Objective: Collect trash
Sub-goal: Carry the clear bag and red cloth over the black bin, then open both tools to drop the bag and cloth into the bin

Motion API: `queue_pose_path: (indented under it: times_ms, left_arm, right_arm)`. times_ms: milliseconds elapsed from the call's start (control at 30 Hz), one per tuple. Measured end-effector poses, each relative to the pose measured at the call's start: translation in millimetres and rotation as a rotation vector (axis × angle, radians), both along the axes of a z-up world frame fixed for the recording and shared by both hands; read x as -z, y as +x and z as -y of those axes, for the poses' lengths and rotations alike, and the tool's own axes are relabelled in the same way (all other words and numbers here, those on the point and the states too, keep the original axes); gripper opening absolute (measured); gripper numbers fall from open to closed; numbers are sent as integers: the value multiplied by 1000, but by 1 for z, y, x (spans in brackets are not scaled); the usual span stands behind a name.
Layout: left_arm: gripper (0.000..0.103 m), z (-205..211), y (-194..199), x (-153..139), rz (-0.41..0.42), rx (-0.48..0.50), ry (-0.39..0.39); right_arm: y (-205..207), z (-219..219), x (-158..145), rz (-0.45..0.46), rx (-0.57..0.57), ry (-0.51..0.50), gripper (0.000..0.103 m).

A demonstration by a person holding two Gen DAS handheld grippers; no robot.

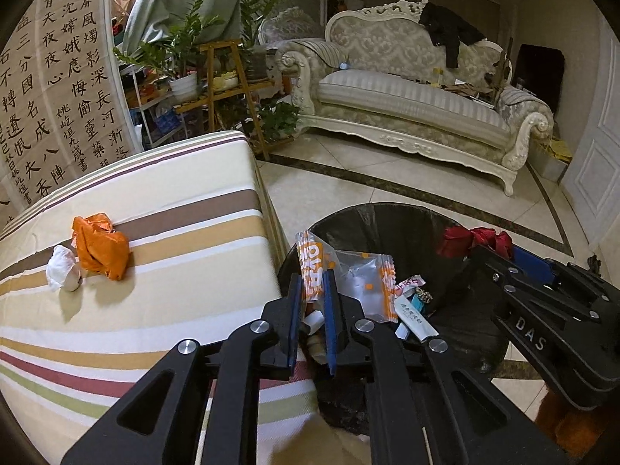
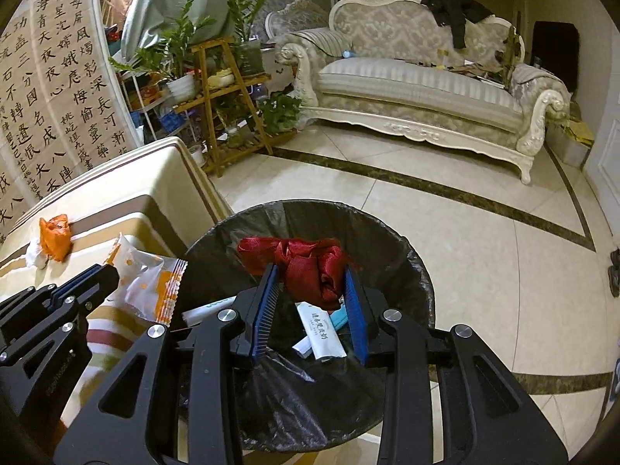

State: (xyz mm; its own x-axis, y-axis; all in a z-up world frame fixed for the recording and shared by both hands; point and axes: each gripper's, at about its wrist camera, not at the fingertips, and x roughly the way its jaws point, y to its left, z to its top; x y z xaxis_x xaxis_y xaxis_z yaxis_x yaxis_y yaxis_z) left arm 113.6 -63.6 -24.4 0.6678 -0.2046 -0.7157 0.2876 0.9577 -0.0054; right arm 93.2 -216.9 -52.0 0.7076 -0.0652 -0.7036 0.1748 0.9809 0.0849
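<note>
My left gripper [image 1: 313, 285] is shut on a clear plastic bag with orange print [image 1: 350, 275], held at the near rim of the black-lined trash bin [image 1: 387, 217]. The bag also shows in the right wrist view [image 2: 149, 283]. My right gripper [image 2: 314, 283] is shut on a crumpled red cloth [image 2: 306, 261], held over the bin [image 2: 410, 263]; the red cloth also shows in the left wrist view [image 1: 471, 240]. White wrappers [image 2: 321, 329] lie inside the bin. An orange crumpled bag [image 1: 101, 246] and a white tissue wad [image 1: 62, 267] lie on the striped table [image 1: 174, 201].
The striped table stands left of the bin. A cream sofa [image 1: 407, 89] stands across the tiled floor [image 2: 484, 240]. A wooden plant stand [image 1: 232, 89] with potted plants and a calligraphy screen [image 1: 50, 89] are at the back left. A white door [image 1: 596, 147] is at the right.
</note>
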Motion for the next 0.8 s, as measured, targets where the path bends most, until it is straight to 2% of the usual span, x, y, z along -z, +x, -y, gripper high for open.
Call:
queue_pose_path:
  times_ms: [100, 433, 567, 633, 800]
  left_arm:
    - [25, -1, 0, 0, -1, -6, 0]
    - [51, -14, -1, -3, -2, -39, -20]
    - [56, -26, -3, -6, 1, -64, -30]
    - [61, -36, -2, -8, 7, -86, -33]
    - [63, -65, 1, -11, 12, -157, -34]
  right_arm:
    - [2, 1, 2, -8, 3, 2, 42]
    - [3, -2, 0, -9, 3, -9, 44]
    - [4, -9, -4, -5, -5, -12, 45]
    - [5, -16, -7, 0, -15, -14, 51]
    - [11, -36, -16, 12, -61, -13, 51]
